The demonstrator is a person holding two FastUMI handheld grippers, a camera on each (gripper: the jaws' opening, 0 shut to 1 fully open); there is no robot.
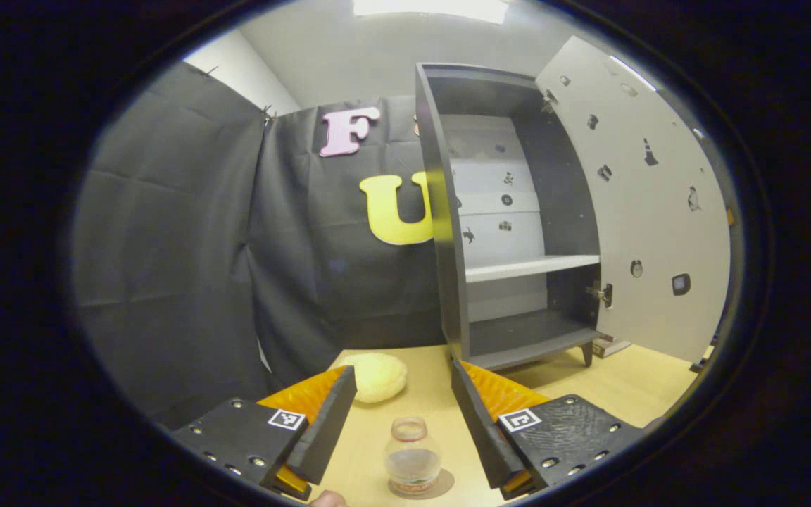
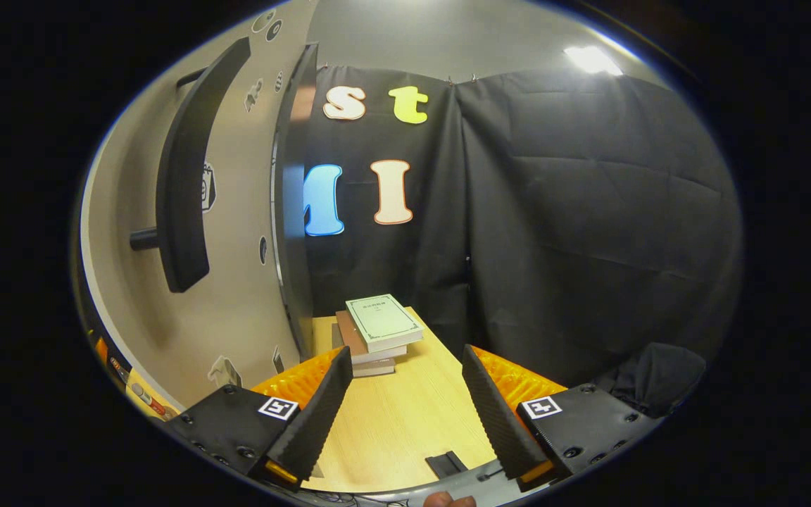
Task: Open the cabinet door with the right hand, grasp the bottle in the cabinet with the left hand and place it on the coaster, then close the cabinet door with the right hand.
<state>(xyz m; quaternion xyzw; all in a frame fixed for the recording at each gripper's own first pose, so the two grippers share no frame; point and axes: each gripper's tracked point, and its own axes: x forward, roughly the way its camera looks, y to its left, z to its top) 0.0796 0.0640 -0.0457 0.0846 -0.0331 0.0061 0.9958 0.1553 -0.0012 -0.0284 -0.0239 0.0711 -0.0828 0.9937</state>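
In the left gripper view, the left gripper (image 1: 403, 415) has its two fingers spread wide apart with nothing clamped between them. The bottle (image 1: 412, 454) stands in the gap between those fingers, close to their base and touching neither; it is upright, its long axis vertical and its open mouth pointing up, and it rests on a round coaster (image 1: 441, 484) whose edge peeks out under its base on the wooden table (image 1: 624, 394). Ahead of the left finger's tip, a pale yellow round cushion-like thing (image 1: 374, 377) lies on the table. Beyond the right finger's tip stands the cabinet (image 1: 448, 232), dark-framed, with a white shelf (image 1: 532, 267) across its interior and both compartments bare. Its cabinet door (image 1: 645, 211) is swung open to the right of the gripper, its inner face dotted with small stickers. In the right gripper view, the right gripper (image 2: 402, 405) also has its fingers wide apart, holding nothing, above the table. To the left of its left finger rises the door's outer face (image 2: 236, 303), very near, carrying a long dark bar handle (image 2: 180, 176) that runs roughly vertically. Straight ahead, beyond the fingertips, a small stack of books (image 2: 377, 331) lies flat on the table against the booth's wall. A small dark flat piece (image 2: 445, 463) sits on the table between the finger bases.
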